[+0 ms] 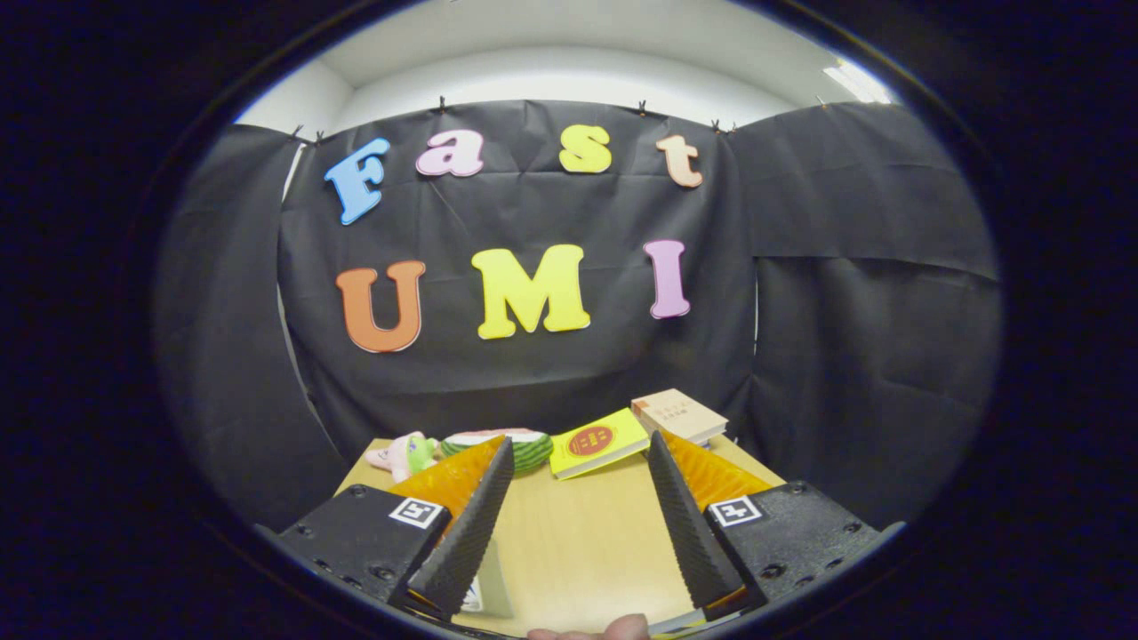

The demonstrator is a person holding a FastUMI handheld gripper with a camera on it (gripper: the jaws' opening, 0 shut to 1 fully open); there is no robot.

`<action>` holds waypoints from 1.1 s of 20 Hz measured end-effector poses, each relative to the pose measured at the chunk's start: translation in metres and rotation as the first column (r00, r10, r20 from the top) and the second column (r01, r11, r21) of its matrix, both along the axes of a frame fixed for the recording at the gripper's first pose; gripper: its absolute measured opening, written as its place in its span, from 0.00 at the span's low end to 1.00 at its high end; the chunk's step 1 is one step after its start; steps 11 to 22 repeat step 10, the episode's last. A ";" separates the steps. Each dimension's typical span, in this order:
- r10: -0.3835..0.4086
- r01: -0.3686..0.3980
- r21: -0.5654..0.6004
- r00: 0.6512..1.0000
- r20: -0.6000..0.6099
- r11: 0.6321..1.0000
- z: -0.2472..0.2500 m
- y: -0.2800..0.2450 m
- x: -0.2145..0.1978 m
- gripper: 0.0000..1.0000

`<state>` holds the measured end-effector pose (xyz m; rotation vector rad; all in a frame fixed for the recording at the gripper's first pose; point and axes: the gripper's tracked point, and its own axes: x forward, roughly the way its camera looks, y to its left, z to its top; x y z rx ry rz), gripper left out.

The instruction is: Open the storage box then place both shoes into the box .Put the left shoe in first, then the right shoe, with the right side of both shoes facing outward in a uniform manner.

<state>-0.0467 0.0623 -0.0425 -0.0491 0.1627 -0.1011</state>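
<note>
Gripper view: no storage box or shoe can be made out; the gripper (582, 449) is held above a wooden table (578, 542) with its fingers spread wide and nothing between them. Just beyond the fingertips a yellow book (597, 443) is seen lying flat, with a tan book (679, 415) behind it to the right. To the left, a watermelon-slice toy (498, 444) and a pink-and-green plush toy (404, 454) are set side by side. A fingertip (591, 629) is visible below the fingers.

A yellow book (597, 442), a tan book (680, 414), a watermelon-slice toy (511, 445) and a plush toy (403, 454) line the wooden table's (578, 542) far edge.
</note>
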 end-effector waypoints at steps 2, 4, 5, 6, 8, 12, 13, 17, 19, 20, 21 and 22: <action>0.001 -0.001 -0.009 1.000 0.019 1.000 0.006 0.001 -0.006 0.94; 0.006 -0.005 -0.018 1.000 0.026 1.000 0.007 0.002 -0.010 0.95; 0.009 -0.009 -0.011 1.000 0.023 1.000 0.007 0.004 -0.011 0.95; 0.015 -0.014 -0.006 1.000 0.014 1.000 0.003 0.007 -0.013 0.95; 0.022 -0.022 -0.004 1.000 0.003 1.000 0.000 0.009 -0.015 0.95; 0.032 -0.032 -0.015 0.999 -0.001 0.999 -0.001 0.012 -0.017 0.95; 0.032 -0.032 -0.015 0.999 -0.001 0.999 -0.001 0.012 -0.017 0.95; 0.032 -0.032 -0.015 0.999 -0.001 0.999 -0.001 0.012 -0.017 0.95; 0.032 -0.032 -0.015 0.999 -0.001 0.999 -0.001 0.012 -0.017 0.95; 0.032 -0.032 -0.015 0.999 -0.001 0.999 -0.001 0.012 -0.017 0.95; 0.032 -0.032 -0.015 0.999 -0.001 0.999 -0.001 0.012 -0.017 0.95; 0.032 -0.032 -0.015 0.999 -0.001 0.999 -0.001 0.012 -0.017 0.95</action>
